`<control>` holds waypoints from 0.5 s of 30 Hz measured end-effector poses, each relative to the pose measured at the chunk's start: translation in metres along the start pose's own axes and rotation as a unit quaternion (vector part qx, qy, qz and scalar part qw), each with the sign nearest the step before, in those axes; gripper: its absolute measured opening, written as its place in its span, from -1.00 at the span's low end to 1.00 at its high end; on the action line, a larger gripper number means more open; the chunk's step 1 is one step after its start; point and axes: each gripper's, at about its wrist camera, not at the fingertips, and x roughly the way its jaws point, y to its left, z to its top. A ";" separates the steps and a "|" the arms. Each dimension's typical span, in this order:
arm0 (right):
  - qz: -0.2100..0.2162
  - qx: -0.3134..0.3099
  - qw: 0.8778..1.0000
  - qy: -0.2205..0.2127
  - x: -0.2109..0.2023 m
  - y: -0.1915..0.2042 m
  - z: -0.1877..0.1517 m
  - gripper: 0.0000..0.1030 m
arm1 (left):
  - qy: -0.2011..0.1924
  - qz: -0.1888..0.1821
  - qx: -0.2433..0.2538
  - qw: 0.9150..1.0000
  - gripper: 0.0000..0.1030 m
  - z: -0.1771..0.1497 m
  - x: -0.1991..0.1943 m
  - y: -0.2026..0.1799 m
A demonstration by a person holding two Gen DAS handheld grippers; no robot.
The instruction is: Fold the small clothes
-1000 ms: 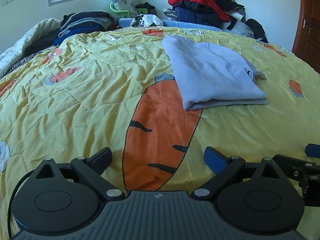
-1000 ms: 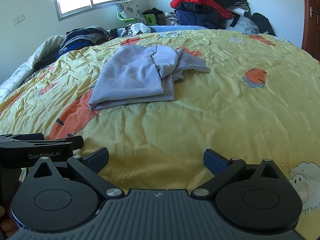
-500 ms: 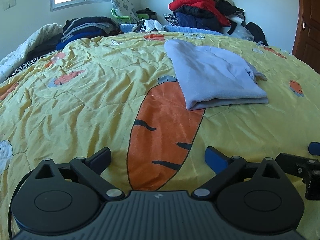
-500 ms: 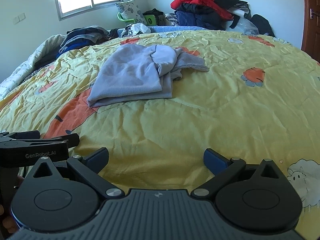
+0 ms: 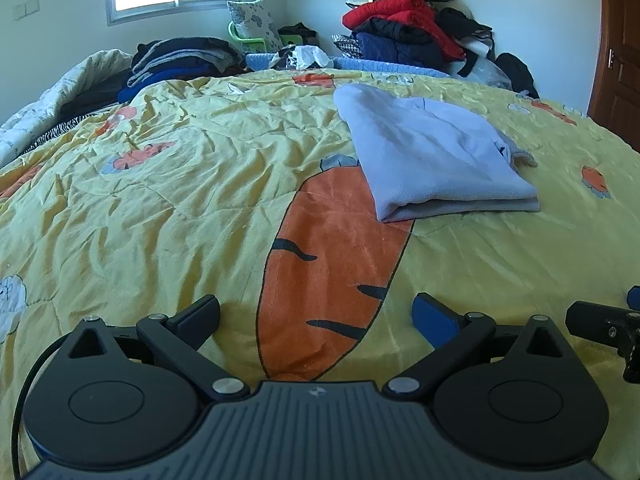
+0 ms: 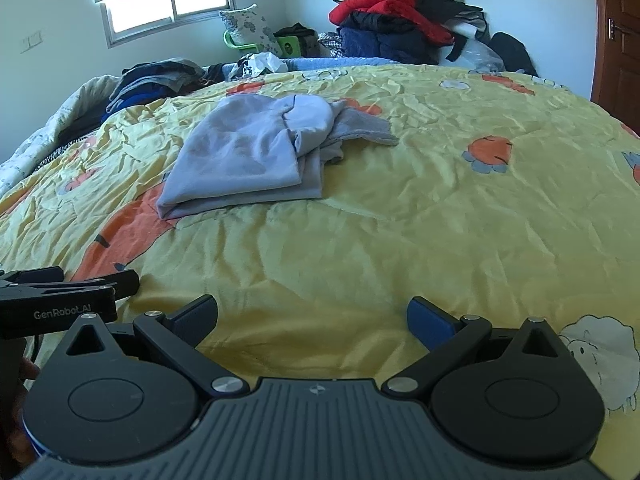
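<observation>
A light blue-grey garment [image 5: 432, 156] lies folded on the yellow carrot-print bedspread [image 5: 180, 200], ahead and to the right in the left wrist view. In the right wrist view the garment [image 6: 256, 160] lies ahead and to the left, with a sleeve bunched at its right side. My left gripper [image 5: 316, 314] is open and empty, well short of the garment, over the big orange carrot print. My right gripper [image 6: 312, 316] is open and empty, over bare bedspread. Each gripper shows at the edge of the other's view.
A pile of red, navy and black clothes [image 5: 404, 36] sits at the far side of the bed. Dark folded clothes [image 5: 180, 60] lie at the far left, near a pillow and a green chair [image 5: 256, 32]. A wooden door [image 5: 616, 40] stands at right.
Both grippers have tilted slightly, so the garment sits a little lower in each view. Both stay open and empty. The garment has not moved.
</observation>
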 end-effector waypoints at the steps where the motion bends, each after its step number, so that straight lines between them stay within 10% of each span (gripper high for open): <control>1: 0.000 0.001 1.000 -0.001 0.000 -0.001 0.000 0.98 | 0.000 0.001 0.000 1.000 1.00 0.000 0.000 0.000; 15: -0.013 -0.012 1.000 -0.016 0.002 -0.002 -0.005 0.97 | -0.001 0.002 0.000 1.000 1.00 0.000 0.000 -0.001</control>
